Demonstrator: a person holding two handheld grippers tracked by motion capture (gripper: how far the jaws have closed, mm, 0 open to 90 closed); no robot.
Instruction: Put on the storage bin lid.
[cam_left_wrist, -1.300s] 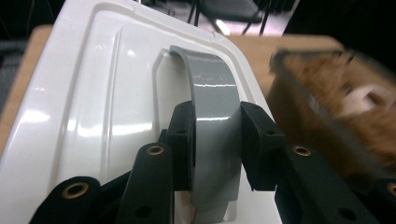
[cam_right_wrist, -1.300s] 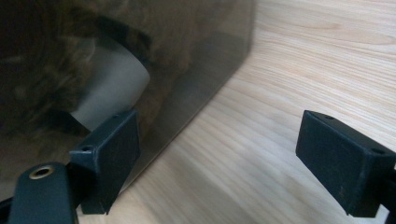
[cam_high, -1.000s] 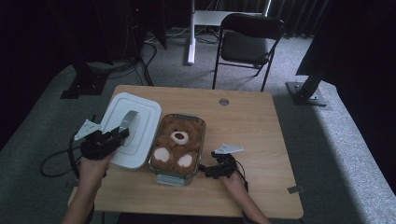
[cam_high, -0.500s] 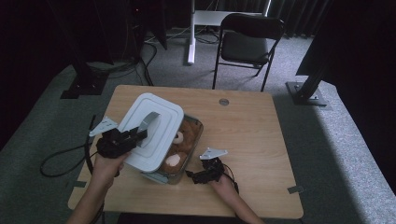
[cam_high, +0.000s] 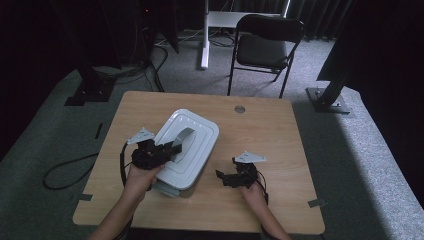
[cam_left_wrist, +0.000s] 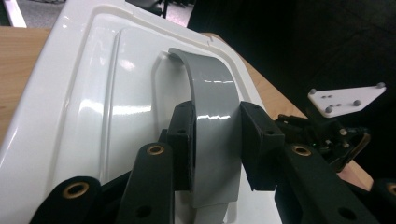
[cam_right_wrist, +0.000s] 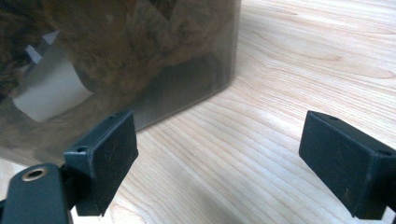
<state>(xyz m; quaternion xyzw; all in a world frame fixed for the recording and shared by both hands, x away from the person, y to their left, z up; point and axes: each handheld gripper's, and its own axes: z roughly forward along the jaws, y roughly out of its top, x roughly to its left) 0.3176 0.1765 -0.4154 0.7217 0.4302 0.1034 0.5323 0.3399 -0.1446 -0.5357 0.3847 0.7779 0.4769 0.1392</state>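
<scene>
A white lid (cam_high: 187, 150) with a grey arched handle (cam_left_wrist: 212, 121) lies over a clear plastic box (cam_right_wrist: 154, 60), covering it in the high view. My left gripper (cam_high: 167, 150) is shut on that handle, one pad on each side (cam_left_wrist: 215, 144). Through the box's wall a brown teddy bear (cam_right_wrist: 126, 46) shows in the right gripper view. My right gripper (cam_high: 225, 176) stands open on the table just right of the box, its jaws wide apart with only bare wood between them (cam_right_wrist: 219, 154).
The wooden table (cam_high: 270, 135) has free room to the right and at the back. A round grommet (cam_high: 240, 108) sits near its far edge. A black chair (cam_high: 265, 45) stands behind the table. Cables (cam_high: 65, 170) trail off the left side.
The left gripper has carried the lid from beside the box to the right, over the box, hiding the teddy bear from above. The right gripper has shifted slightly left toward the box.
</scene>
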